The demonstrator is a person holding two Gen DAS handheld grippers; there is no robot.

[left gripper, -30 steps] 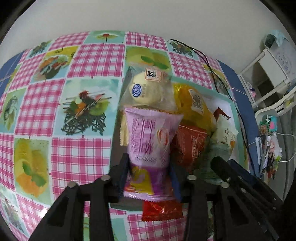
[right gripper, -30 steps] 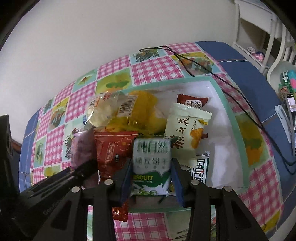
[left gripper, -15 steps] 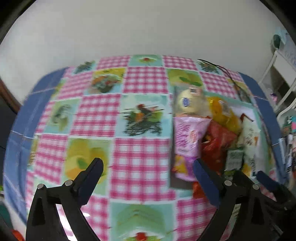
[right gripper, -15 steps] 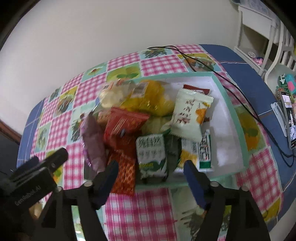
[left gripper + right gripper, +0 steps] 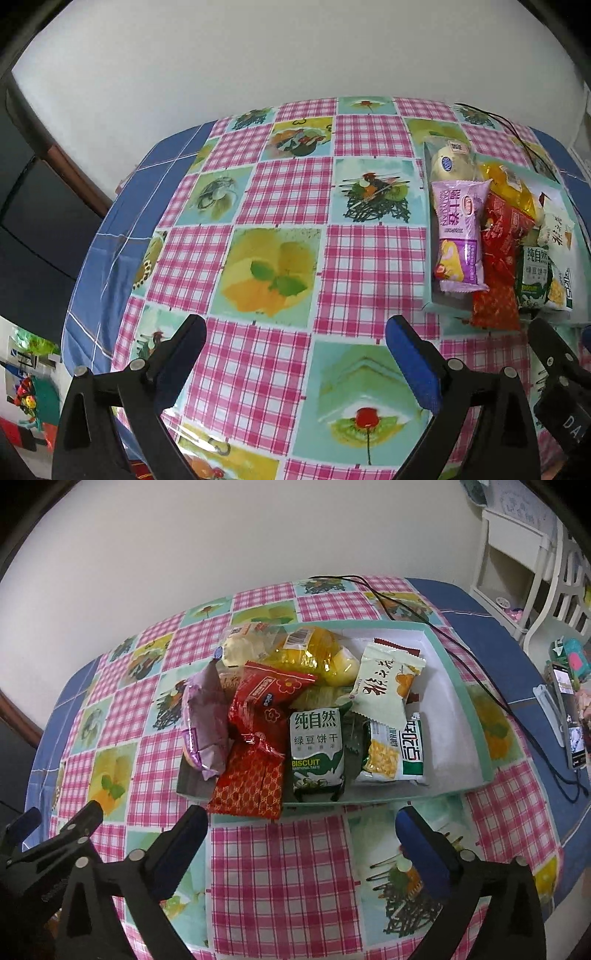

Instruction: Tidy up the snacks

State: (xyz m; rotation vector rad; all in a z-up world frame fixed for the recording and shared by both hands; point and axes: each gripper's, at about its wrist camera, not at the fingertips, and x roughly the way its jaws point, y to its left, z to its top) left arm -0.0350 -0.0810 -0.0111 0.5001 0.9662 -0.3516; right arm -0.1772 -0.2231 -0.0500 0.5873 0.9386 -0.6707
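Both grippers (image 5: 295, 338) (image 5: 301, 827) newly wide, empty, back from snack box (image 5: 476, 734)

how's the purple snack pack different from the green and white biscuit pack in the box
The purple snack pack is lilac and lies at the box's left edge, tipped on its side against the red packs. The green and white biscuit pack carries a printed "BISCUIT" label and faces up near the middle of the front wall. The purple one looks longer in the left wrist view. Both are sealed packs inside the box, held by neither claw.
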